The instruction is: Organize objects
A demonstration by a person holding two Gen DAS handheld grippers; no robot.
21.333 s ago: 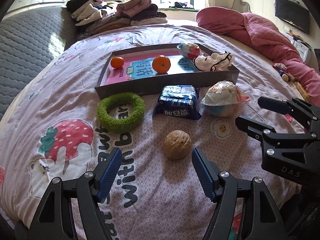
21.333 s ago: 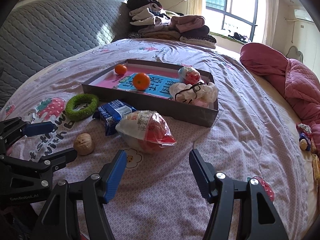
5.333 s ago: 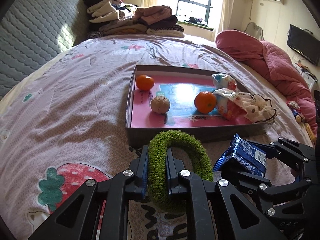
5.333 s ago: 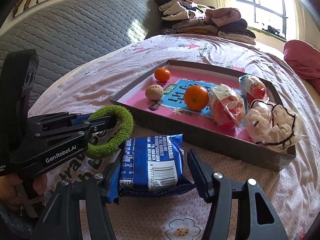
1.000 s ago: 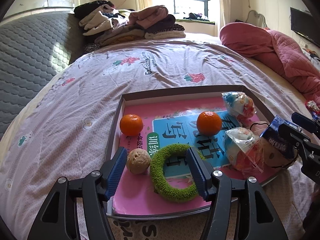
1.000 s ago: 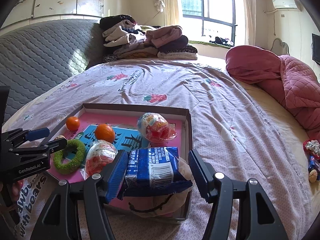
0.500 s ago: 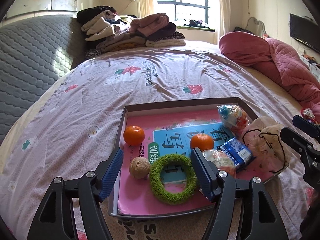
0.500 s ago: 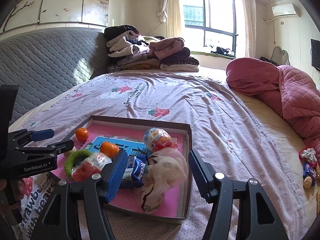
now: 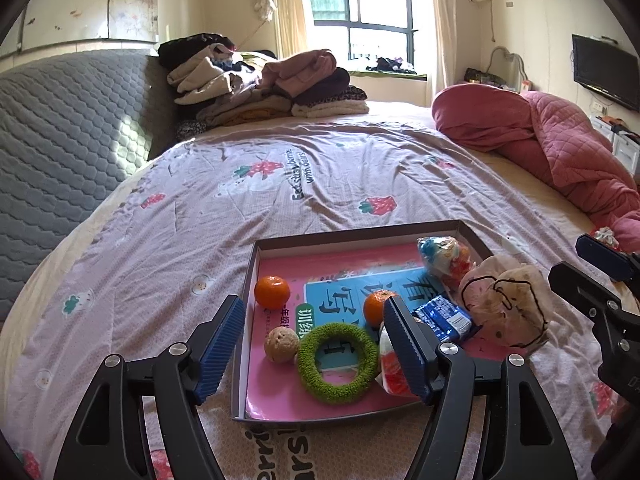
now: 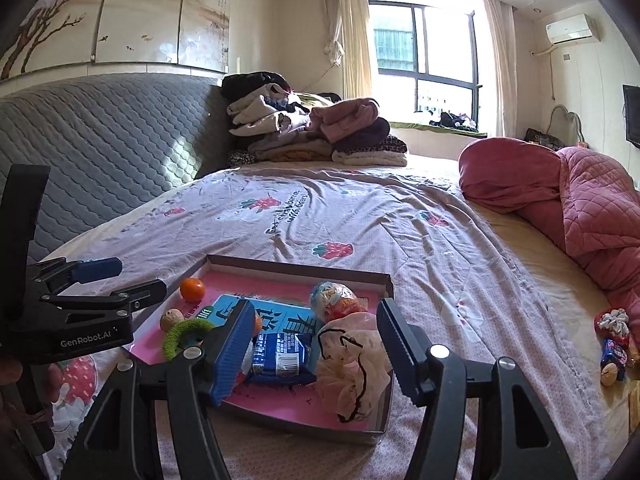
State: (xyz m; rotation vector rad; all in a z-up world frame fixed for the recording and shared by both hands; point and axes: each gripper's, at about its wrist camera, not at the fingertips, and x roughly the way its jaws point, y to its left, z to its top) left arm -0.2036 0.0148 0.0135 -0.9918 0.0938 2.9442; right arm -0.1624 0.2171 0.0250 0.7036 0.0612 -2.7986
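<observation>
The shallow tray lies on the bed and holds all the task's things: two oranges, a walnut touching the green ring, a blue snack packet, two wrapped toys and a cream bag. The left tongs hang above the tray's near edge, jaws opening with nothing gripped. The right tongs hang released above the packet, grasping nothing.
</observation>
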